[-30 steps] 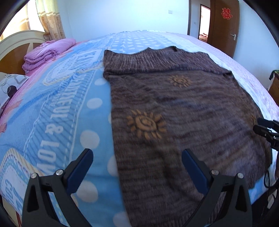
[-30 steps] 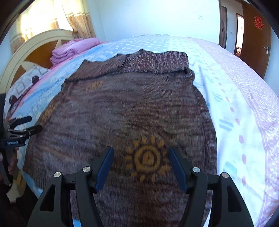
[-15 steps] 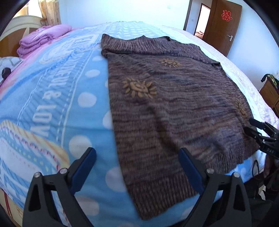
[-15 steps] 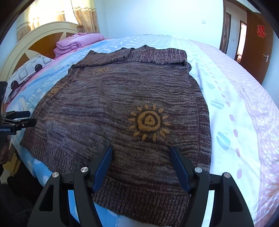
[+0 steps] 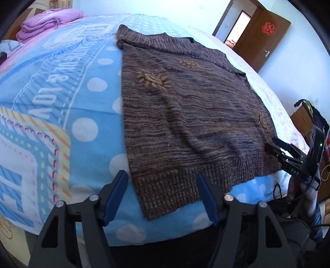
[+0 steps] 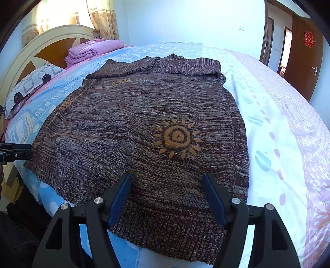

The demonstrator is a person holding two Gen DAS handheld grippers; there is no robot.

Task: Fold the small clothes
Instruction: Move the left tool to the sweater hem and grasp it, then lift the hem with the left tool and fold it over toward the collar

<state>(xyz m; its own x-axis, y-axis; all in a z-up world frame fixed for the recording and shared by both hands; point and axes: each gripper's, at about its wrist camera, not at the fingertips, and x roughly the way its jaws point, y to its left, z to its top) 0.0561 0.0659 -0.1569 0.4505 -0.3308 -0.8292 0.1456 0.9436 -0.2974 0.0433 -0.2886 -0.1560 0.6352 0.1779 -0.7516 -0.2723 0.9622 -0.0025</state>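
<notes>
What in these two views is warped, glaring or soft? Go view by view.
Left wrist view: fisheye bulges the bed into a dome, black vignette fills the corners, the brown sweater is sharp, and the doorway is blown out. Right wrist view: same bulge, the curtained window glares yellow-white, and the sweater's sun motif is crisp.

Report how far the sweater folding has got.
Done: the brown sweater lies flat on the bed, top already turned over. In hand: the left gripper, jaws just narrowing, and the right gripper hover open above the hem, gripping nothing. Left: the main folds.
</notes>
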